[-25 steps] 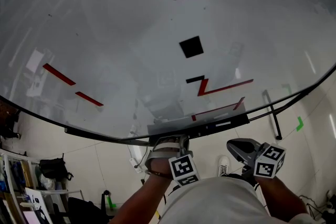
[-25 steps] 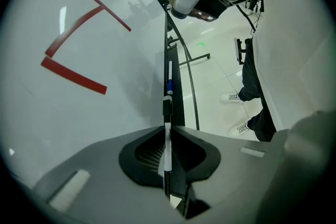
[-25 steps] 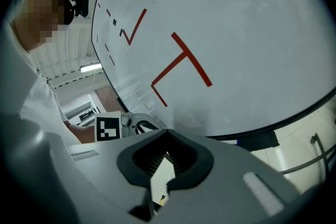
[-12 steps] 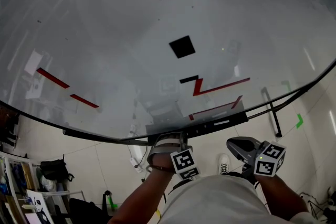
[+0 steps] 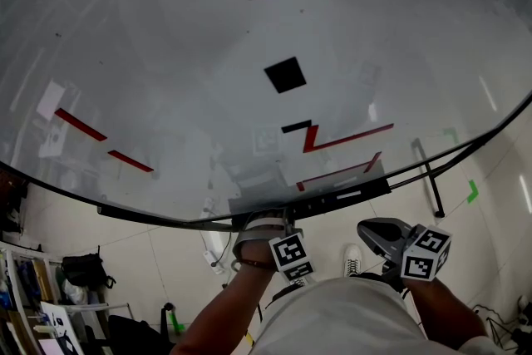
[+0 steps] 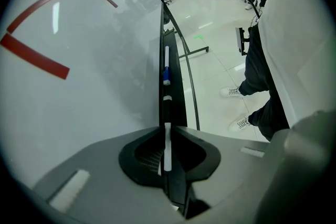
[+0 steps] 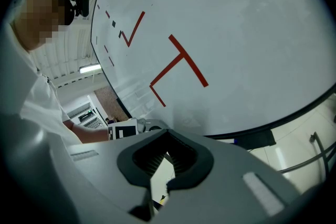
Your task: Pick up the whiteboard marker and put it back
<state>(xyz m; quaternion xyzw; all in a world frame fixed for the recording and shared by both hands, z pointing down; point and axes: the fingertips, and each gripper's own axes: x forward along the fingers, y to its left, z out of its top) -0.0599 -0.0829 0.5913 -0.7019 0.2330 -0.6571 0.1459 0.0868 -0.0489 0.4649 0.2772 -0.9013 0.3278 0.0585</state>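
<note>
Marker [image 6: 167,152] is gripped by the left tool [image 6: 167,127], its long axis along the tray [image 6: 177,102] and just above it. The right tool [image 7: 167,134] is clenched empty, well off the tray.

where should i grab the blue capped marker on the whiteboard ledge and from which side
I'd take the blue-capped marker by its white barrel, mid-length, coming from the open front of the ledge. It lies lengthwise beside the whiteboard, so the back is blocked; pinch across the barrel, not end to end.
</note>
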